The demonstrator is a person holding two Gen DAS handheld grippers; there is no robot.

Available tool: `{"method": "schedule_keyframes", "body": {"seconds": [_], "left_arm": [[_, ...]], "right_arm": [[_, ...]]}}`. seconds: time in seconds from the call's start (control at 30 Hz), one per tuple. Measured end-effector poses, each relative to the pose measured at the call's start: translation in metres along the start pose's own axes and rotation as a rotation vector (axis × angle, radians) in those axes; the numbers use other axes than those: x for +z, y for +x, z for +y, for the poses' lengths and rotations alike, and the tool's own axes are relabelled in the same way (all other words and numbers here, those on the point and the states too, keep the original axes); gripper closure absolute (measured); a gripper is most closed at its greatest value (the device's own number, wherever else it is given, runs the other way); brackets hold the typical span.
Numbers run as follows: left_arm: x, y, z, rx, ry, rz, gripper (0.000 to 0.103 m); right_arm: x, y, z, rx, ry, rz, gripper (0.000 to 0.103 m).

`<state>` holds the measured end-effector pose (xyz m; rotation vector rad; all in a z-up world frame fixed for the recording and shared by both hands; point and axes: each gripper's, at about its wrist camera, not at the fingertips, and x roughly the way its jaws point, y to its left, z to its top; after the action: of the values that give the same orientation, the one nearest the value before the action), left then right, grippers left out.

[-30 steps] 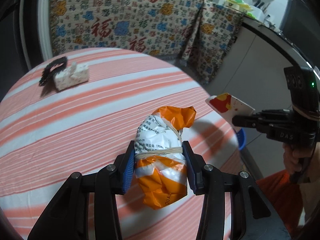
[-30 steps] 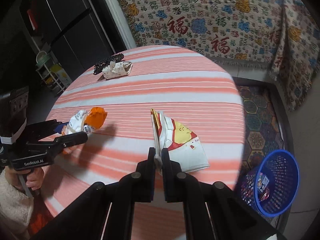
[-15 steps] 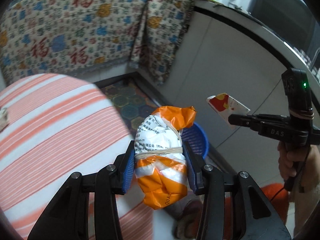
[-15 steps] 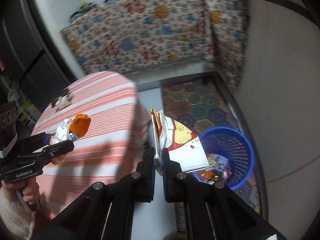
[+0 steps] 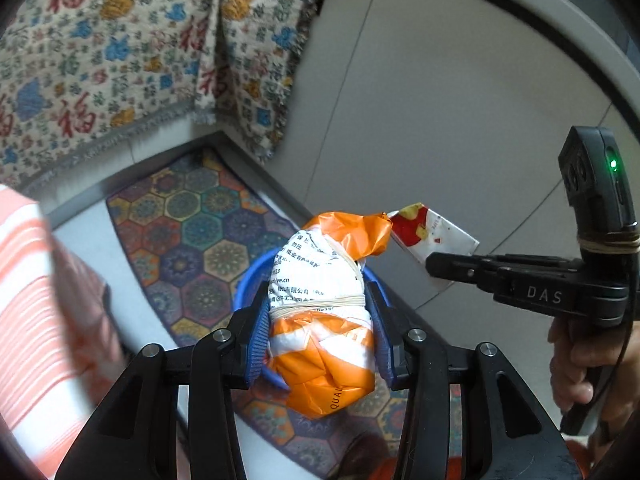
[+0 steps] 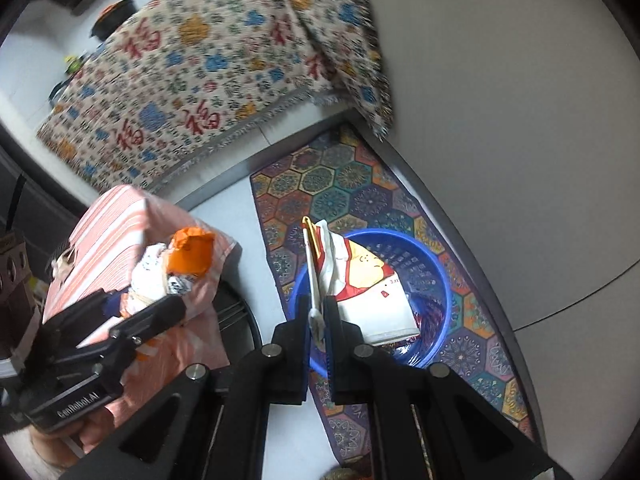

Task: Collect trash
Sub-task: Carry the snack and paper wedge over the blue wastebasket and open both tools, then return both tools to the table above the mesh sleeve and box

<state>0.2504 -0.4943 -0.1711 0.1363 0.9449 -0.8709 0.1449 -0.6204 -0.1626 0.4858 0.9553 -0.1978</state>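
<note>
My left gripper is shut on an orange and white bundled plastic bag tied with rubber bands, held above the blue waste basket. My right gripper is shut on a white, red and yellow paper wrapper, held over the blue basket. The right gripper also shows in the left wrist view with the wrapper. The left gripper and bag show in the right wrist view.
The basket stands on a colourful hexagon-pattern mat on the grey floor. The round table with orange striped cloth is at the left. A patterned cloth drapes the counter behind. A grey wall is to the right.
Both grippers have swung right, away from the table, and now hang over the blue basket on the floor, each still holding its trash.
</note>
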Motion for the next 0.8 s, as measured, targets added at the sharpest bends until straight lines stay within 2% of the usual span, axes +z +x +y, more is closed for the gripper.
{"method": "schedule_keyframes", "body": {"seconds": [0.37,0.4,0.47,0.5,0.53,0.6,0.7,0.8], "left_arm": [[-0.003,0.078,0.002,0.014,-0.028,0.082,0.056],[-0.004,0.084,0.003,0.014,-0.035,0.089,0.054],[-0.004,0.093,0.005,-0.001,-0.046,0.096,0.040],[-0.004,0.095,0.007,-0.002,-0.049,0.091,0.034],[-0.004,0.097,0.007,-0.003,-0.052,0.082,0.031],[-0.002,0.100,0.008,-0.013,-0.057,0.076,0.030],[0.002,0.092,0.010,-0.013,-0.069,0.061,0.029],[0.010,0.063,0.012,-0.026,-0.073,0.017,0.029]], "right_arm": [[0.017,0.052,-0.053,0.045,0.111,0.038,0.094],[0.019,0.057,-0.057,0.050,0.119,0.037,0.093],[0.020,0.065,-0.061,0.056,0.133,0.038,0.092],[0.021,0.067,-0.063,0.064,0.137,0.040,0.089],[0.022,0.071,-0.064,0.076,0.140,0.041,0.071],[0.022,0.074,-0.066,0.075,0.152,0.026,0.049],[0.023,0.070,-0.064,0.072,0.149,0.003,0.049],[0.026,0.052,-0.055,0.012,0.112,-0.066,0.049]]}}
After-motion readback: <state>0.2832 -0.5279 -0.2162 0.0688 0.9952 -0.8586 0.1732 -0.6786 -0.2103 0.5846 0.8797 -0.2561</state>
